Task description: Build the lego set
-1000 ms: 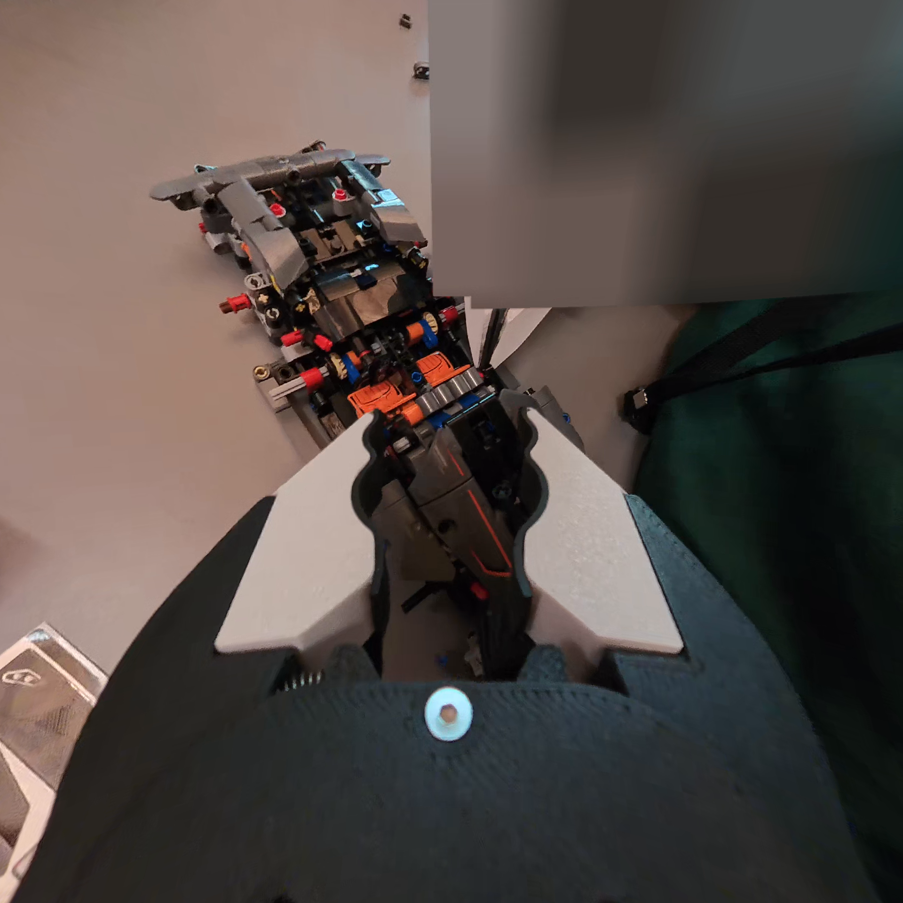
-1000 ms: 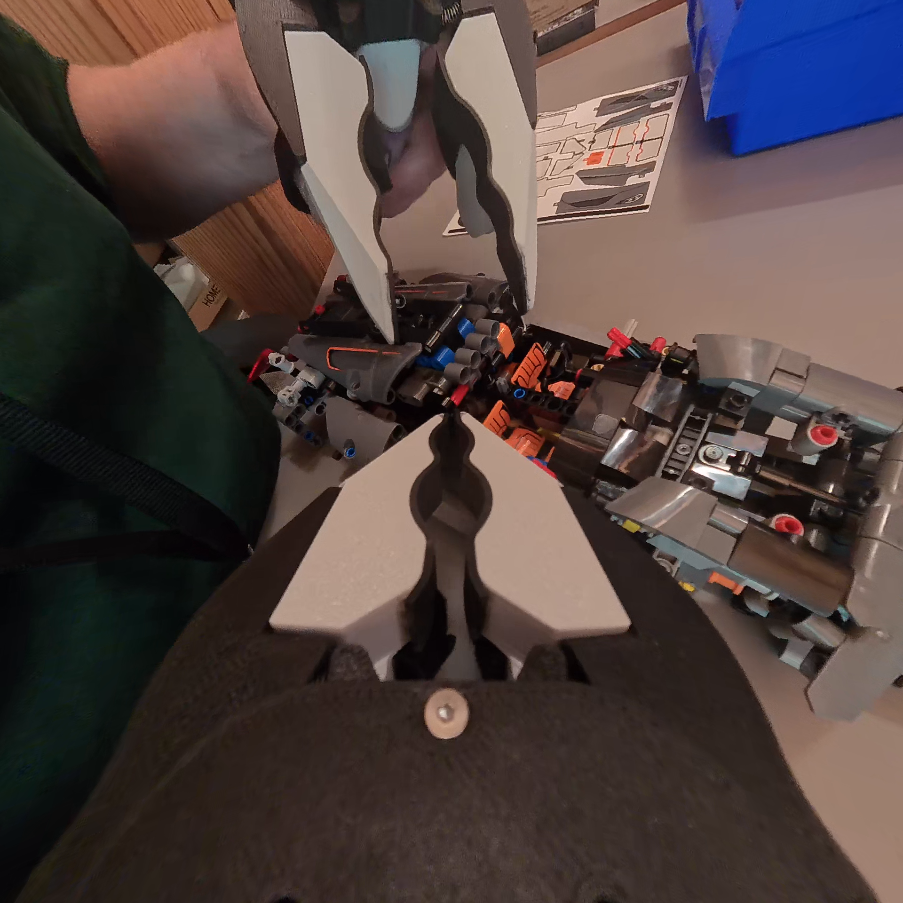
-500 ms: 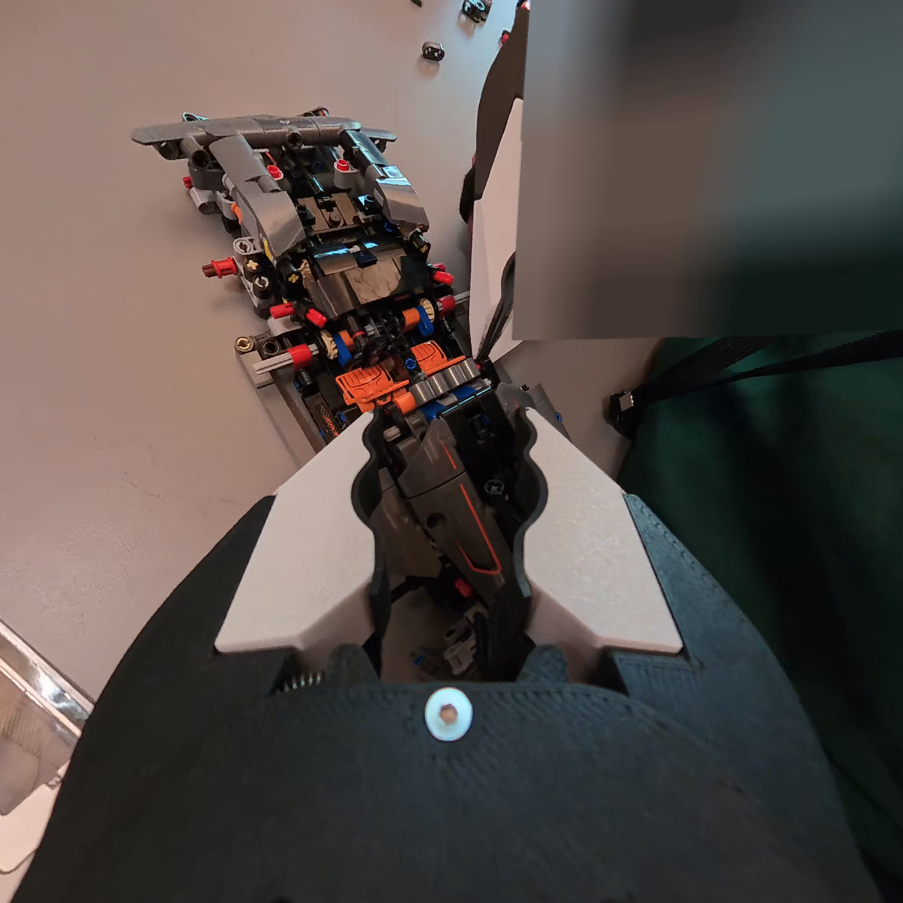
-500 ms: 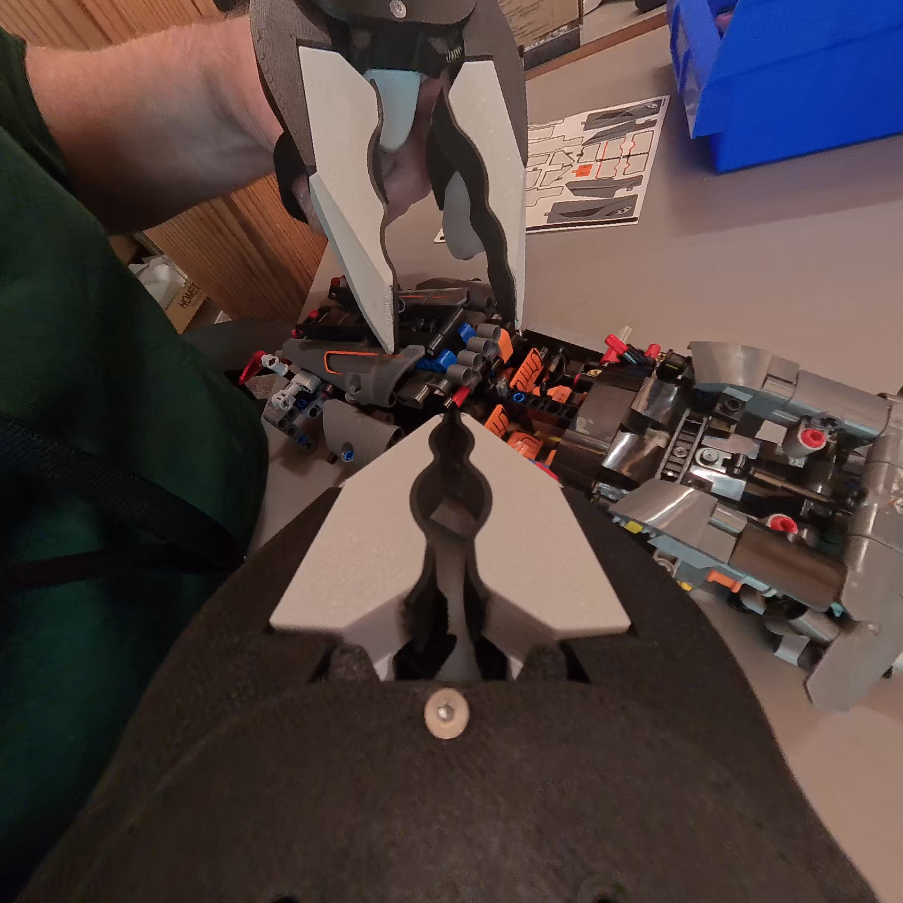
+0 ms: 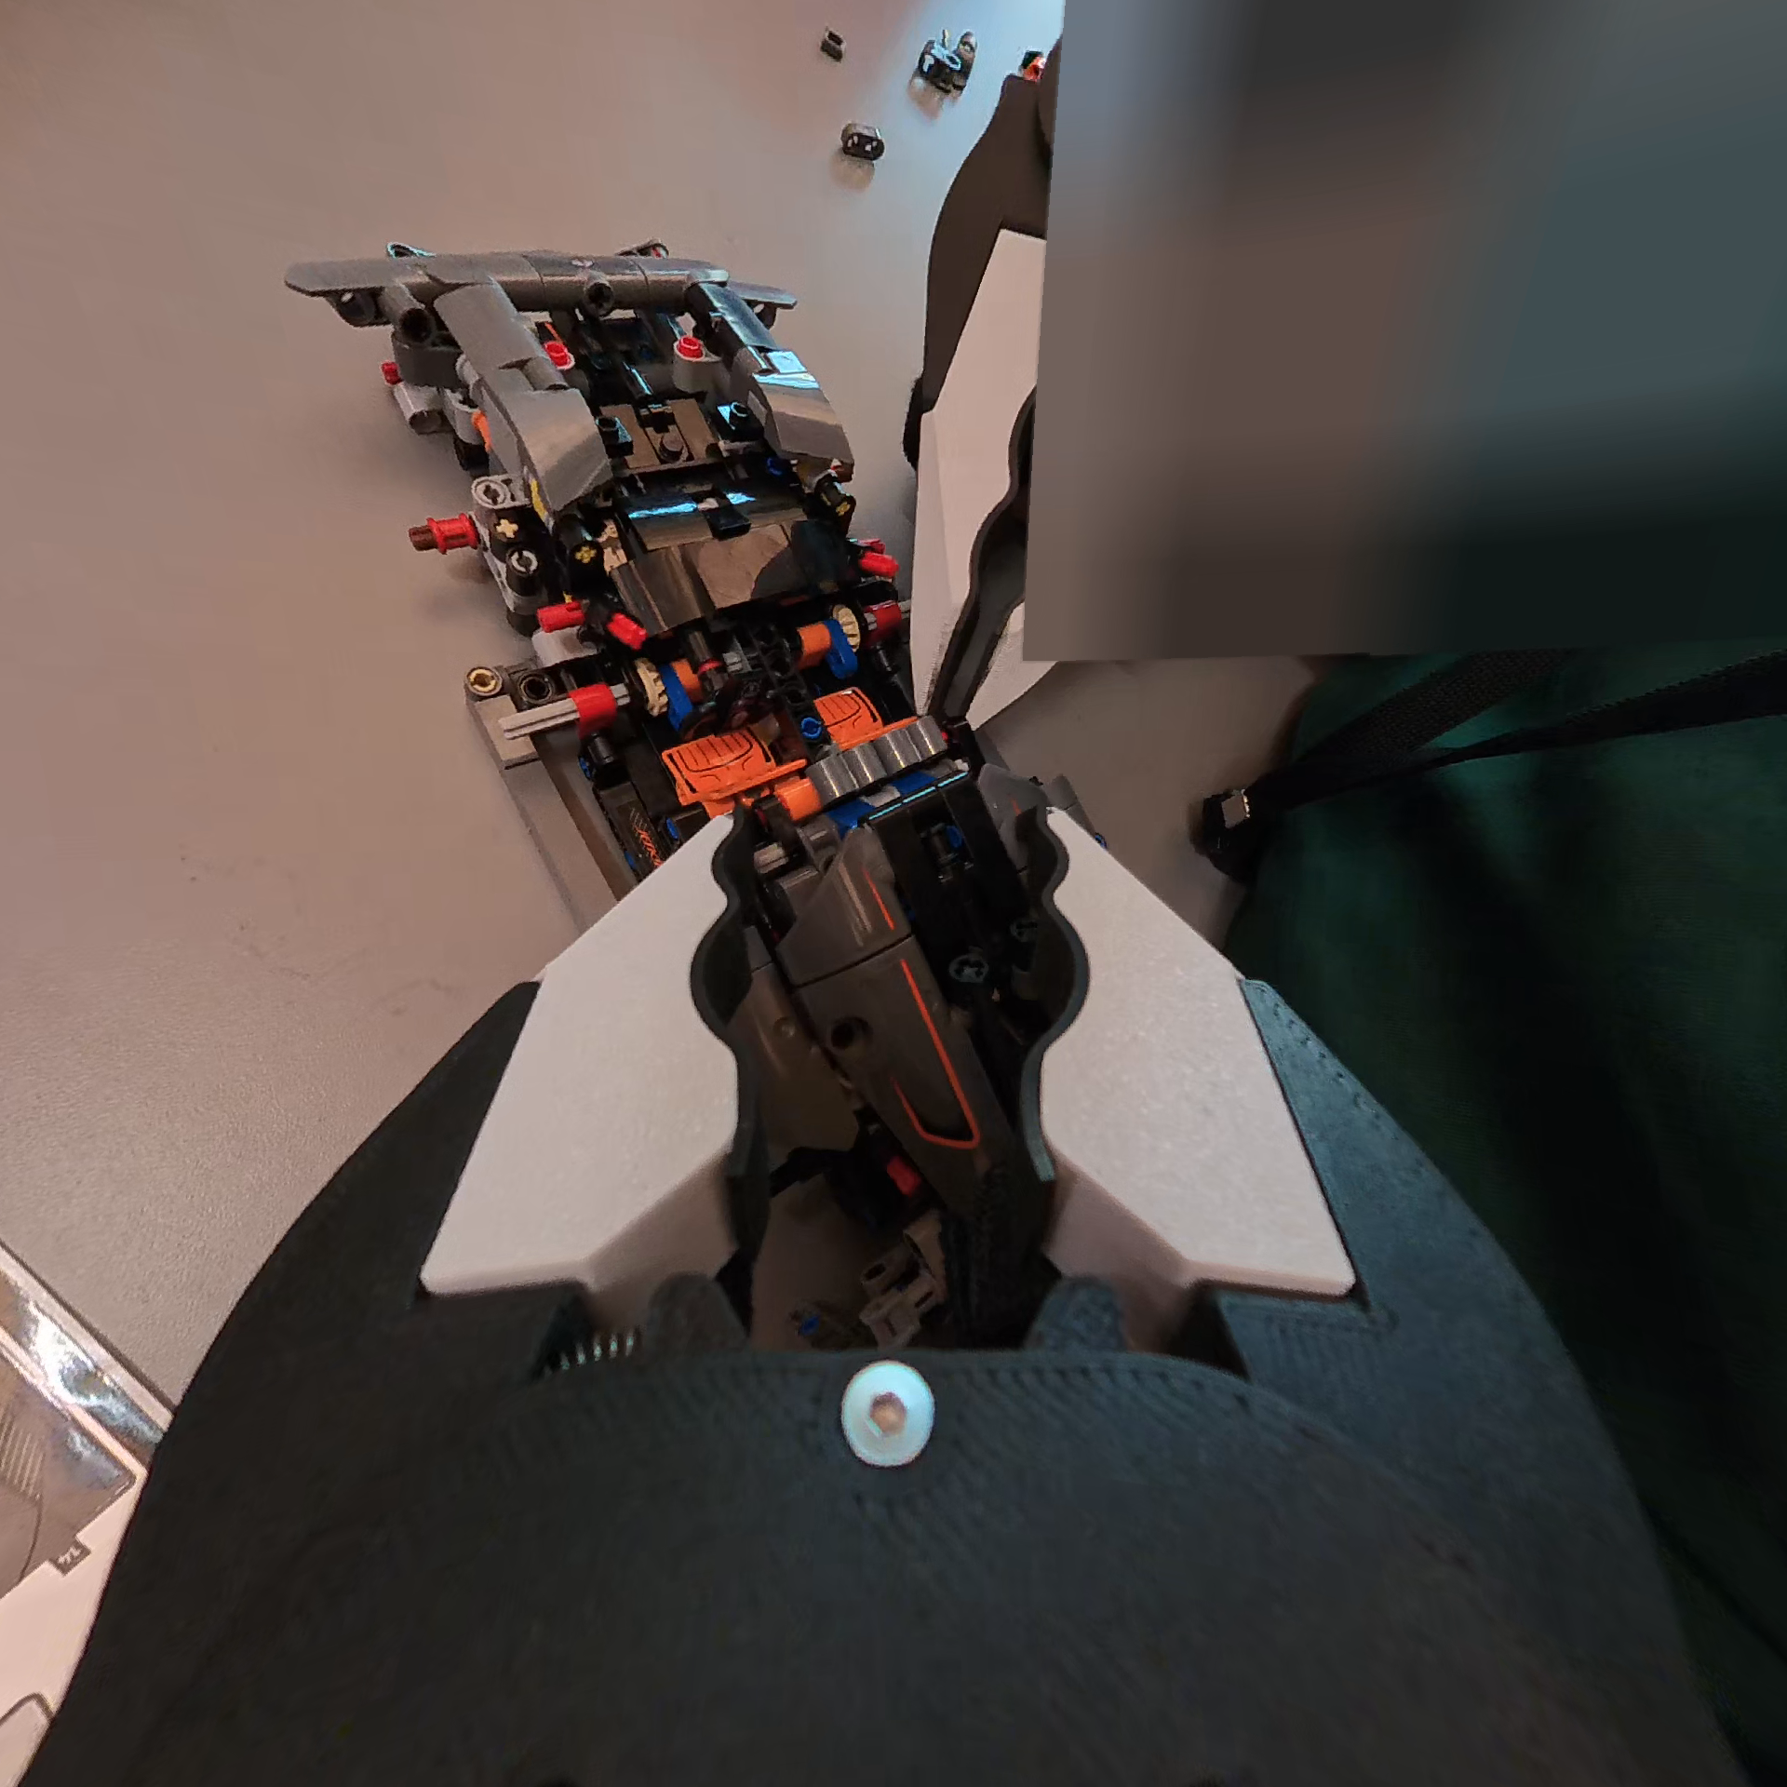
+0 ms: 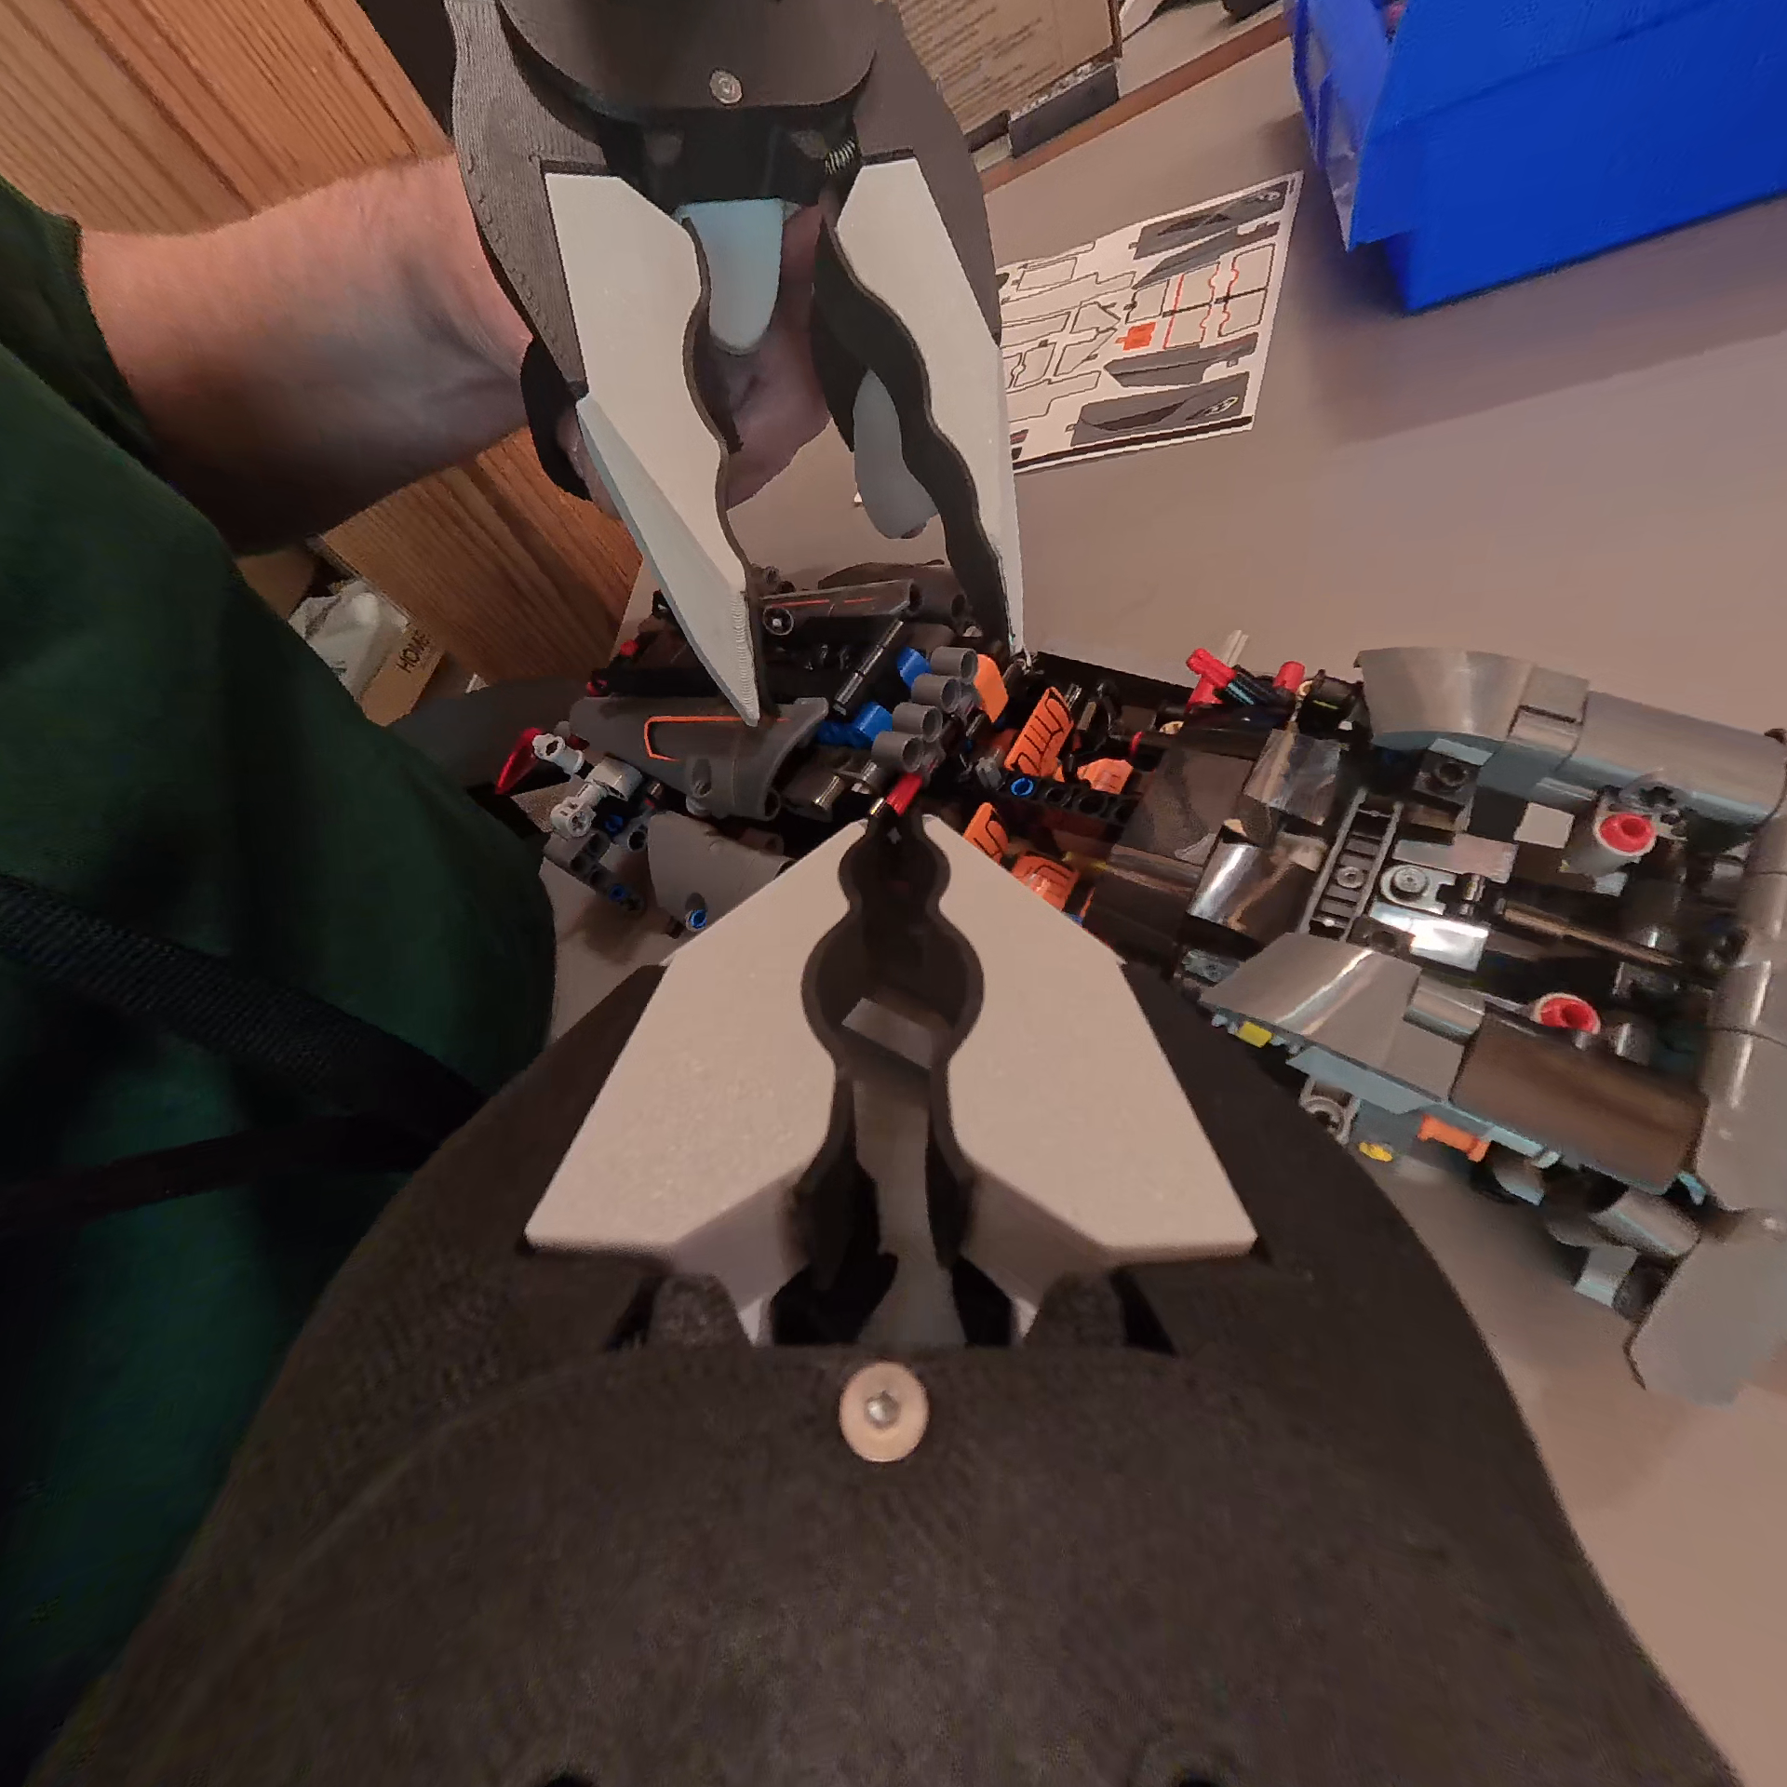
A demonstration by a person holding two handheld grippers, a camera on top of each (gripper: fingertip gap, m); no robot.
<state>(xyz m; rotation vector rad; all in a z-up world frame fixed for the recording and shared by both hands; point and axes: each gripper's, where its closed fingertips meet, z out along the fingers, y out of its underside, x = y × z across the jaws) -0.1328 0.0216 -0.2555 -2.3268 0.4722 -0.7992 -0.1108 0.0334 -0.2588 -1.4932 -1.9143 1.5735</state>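
Note:
The part-built grey, black and orange lego car point(image 5: 677, 541) lies on the grey table and also shows in the right wrist view point(image 6: 1354, 870). My left gripper point(image 5: 894, 832) is clamped across the car's rear end, around a dark panel with an orange line point(image 5: 899, 1025); from the right wrist view it point(image 6: 880, 677) comes down on the car from above. My right gripper point(image 6: 894, 822) is shut, with a small red pin point(image 6: 899, 795) at its tip, right by the car's grey cylinder row point(image 6: 919, 720). Its white finger point(image 5: 967, 541) shows beside the car, partly hidden by a blurred patch.
A sticker sheet point(image 6: 1141, 329) lies behind the car and a blue bin point(image 6: 1547, 145) stands at the back right. Small loose parts point(image 5: 864, 142) lie beyond the car's nose. A booklet point(image 5: 48, 1450) is at lower left. A person's green sleeve point(image 6: 193, 870) is close on the left. The tips of both grippers are at nearly the same place.
The right gripper has moved in beside the car's middle and now shows in the left wrist view. The left gripper keeps its hold on the rear; the car has shifted slightly.

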